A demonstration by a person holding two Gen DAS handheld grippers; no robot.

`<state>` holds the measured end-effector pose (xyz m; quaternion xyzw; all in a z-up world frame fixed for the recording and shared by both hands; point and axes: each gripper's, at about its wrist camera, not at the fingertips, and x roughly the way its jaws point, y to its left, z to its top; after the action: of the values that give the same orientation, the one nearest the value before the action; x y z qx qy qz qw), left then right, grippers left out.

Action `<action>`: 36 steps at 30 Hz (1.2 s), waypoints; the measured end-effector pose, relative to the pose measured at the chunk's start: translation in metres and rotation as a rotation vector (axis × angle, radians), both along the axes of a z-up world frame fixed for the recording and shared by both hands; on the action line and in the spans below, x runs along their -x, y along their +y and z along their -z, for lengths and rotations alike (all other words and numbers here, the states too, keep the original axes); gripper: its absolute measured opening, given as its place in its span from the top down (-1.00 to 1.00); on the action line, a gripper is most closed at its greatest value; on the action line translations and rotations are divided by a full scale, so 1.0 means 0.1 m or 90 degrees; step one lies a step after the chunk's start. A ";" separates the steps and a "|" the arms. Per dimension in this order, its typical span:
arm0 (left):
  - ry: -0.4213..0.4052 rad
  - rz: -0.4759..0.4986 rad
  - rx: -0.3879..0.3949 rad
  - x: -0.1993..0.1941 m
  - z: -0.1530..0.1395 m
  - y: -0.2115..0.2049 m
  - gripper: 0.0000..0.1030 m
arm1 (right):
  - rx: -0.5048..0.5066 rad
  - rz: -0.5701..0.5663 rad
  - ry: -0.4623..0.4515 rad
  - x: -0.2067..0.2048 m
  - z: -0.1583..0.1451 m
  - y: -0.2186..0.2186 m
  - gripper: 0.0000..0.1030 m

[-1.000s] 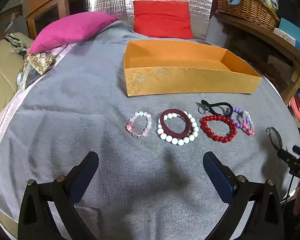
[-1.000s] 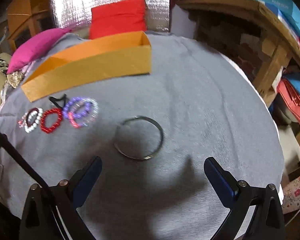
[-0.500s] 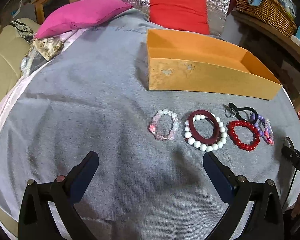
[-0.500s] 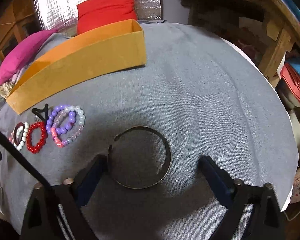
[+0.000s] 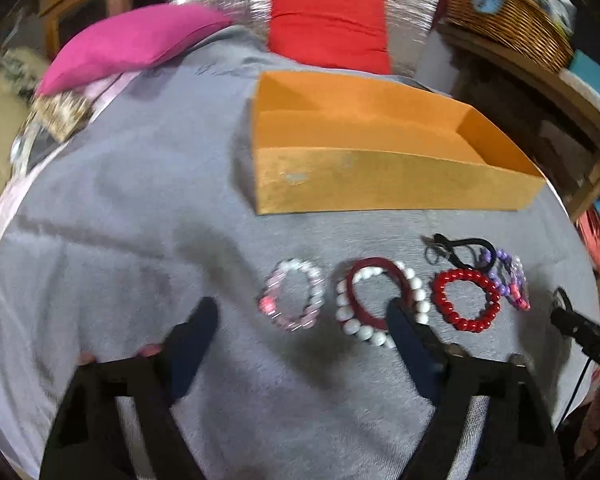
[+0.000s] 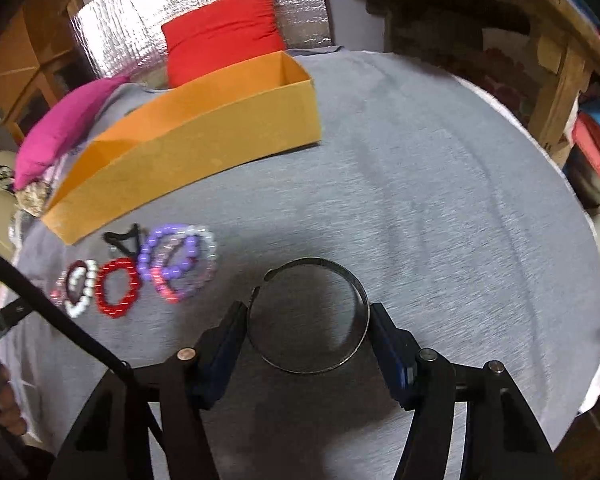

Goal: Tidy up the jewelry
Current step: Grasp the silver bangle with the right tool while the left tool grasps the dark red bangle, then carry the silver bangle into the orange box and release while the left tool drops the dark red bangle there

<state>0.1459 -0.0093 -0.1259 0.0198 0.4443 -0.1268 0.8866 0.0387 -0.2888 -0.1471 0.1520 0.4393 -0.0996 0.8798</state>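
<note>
A row of bracelets lies on the grey cloth in front of an open orange box: a pink bead bracelet, a white bead bracelet with a maroon bangle, a red bead bracelet, purple and pink bead bracelets and a black hair tie. My left gripper is open, just short of the pink bracelet, its right finger over the white one. In the right wrist view a metal cuff bangle lies flat between the fingers of my right gripper, which touch its two sides.
A pink cushion and a red cushion lie behind the box. A wooden shelf with a wicker basket stands to the right. The round table's edge curves close on the right. The box also shows in the right wrist view.
My right gripper has moved down onto the metal bangle and narrowed until the fingers meet its sides. My left gripper has moved forward to the pink and white bracelets and narrowed somewhat.
</note>
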 end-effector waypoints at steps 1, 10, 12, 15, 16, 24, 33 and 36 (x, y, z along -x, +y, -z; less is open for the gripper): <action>0.000 0.014 -0.004 -0.02 0.01 -0.06 -0.24 | -0.003 -0.005 -0.005 0.01 -0.02 0.04 -0.25; 0.044 0.049 0.008 -0.25 0.16 -0.26 0.41 | -0.019 -0.030 -0.018 -0.02 -0.05 0.19 -0.25; 0.042 0.053 0.010 -0.25 0.16 -0.30 0.69 | -0.020 -0.033 -0.017 -0.03 -0.05 0.20 -0.25; 0.043 0.061 0.017 -0.25 0.17 -0.32 0.83 | -0.021 -0.033 -0.019 -0.04 -0.05 0.20 -0.25; 0.042 0.061 0.019 -0.25 0.17 -0.32 0.84 | -0.020 -0.032 -0.021 -0.04 -0.05 0.20 -0.25; -0.003 0.048 0.083 -0.17 -0.04 -0.10 0.88 | -0.026 -0.035 -0.054 -0.03 -0.16 0.25 -0.25; -0.097 0.009 0.116 -0.21 -0.60 -0.03 0.88 | -0.012 -0.047 -0.155 -0.32 -0.58 0.37 -0.25; -0.112 -0.022 0.118 -0.43 -0.79 -0.04 0.88 | -0.013 -0.044 -0.203 -0.56 -0.79 0.38 -0.25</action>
<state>0.1885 -0.0134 -0.0466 -0.0591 0.3511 -0.1497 0.9224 0.0951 -0.2512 -0.0678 0.1594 0.3002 -0.0393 0.9397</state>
